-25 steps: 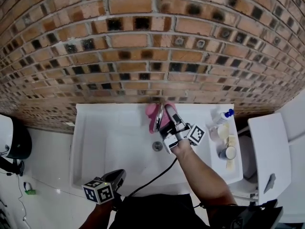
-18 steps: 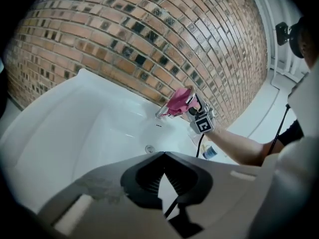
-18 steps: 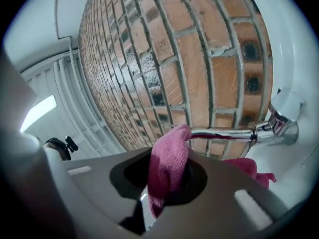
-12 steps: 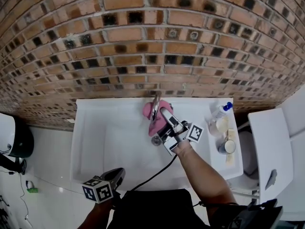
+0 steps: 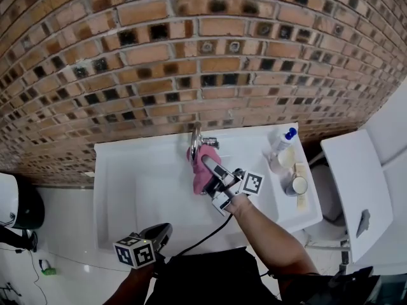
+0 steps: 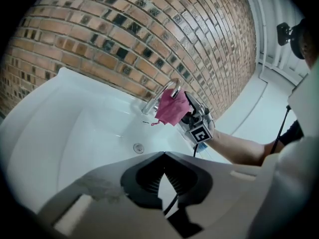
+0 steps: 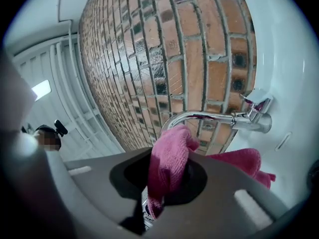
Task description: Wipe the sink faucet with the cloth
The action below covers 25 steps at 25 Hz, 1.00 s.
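Over the white sink (image 5: 127,176), head view: right gripper (image 5: 210,166) holds the pink cloth (image 5: 199,178) against the faucet (image 5: 196,136); left gripper view: left gripper (image 6: 162,156) closed, empty, well back; right gripper view: jaws clamp the cloth just under the spout; wiping well likely means hugging the curve with steady pressure.

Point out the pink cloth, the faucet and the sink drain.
pink cloth (image 7: 168,158): right gripper view, on the bunched fold clamped in the tool.
faucet (image 7: 209,116): right gripper view, on the curved metal spout.
drain (image 6: 138,147): left gripper view, on its round metal centre.
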Tool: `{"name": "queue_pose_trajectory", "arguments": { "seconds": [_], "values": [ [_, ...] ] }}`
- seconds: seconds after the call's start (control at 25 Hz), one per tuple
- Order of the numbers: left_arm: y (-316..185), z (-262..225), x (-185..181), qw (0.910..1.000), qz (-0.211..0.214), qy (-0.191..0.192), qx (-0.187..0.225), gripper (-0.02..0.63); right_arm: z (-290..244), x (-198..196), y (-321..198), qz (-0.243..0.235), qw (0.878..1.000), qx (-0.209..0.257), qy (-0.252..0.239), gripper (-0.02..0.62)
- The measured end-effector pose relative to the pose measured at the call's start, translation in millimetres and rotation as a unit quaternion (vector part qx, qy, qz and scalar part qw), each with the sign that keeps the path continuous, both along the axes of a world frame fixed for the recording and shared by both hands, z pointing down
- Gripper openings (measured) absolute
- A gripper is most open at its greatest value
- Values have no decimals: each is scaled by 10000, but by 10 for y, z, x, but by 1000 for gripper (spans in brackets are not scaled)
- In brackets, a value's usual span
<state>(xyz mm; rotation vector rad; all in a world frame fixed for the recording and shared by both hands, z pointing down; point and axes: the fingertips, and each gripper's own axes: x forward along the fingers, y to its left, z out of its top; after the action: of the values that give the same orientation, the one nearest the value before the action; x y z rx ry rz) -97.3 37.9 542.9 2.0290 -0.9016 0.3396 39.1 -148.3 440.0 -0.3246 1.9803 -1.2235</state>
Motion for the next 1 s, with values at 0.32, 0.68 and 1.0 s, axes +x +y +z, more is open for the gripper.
{"name": "queue_pose_trajectory", "arguments": {
  "seconds": [0.32, 0.68, 1.0],
  "values": [
    [-175, -1, 48, 9998, 202, -11, 38, 5, -122, 431, 94, 579, 9920, 20, 1120, 44],
    [-538, -46, 85, 9999, -35, 73, 108, 3, -394, 981, -751, 1489, 9156, 69, 3734, 46],
    [-664, -4, 58, 9987, -495, 146, -10, 4, 153, 462, -1453, 217, 8826, -132, 4694, 46]
  ]
}}
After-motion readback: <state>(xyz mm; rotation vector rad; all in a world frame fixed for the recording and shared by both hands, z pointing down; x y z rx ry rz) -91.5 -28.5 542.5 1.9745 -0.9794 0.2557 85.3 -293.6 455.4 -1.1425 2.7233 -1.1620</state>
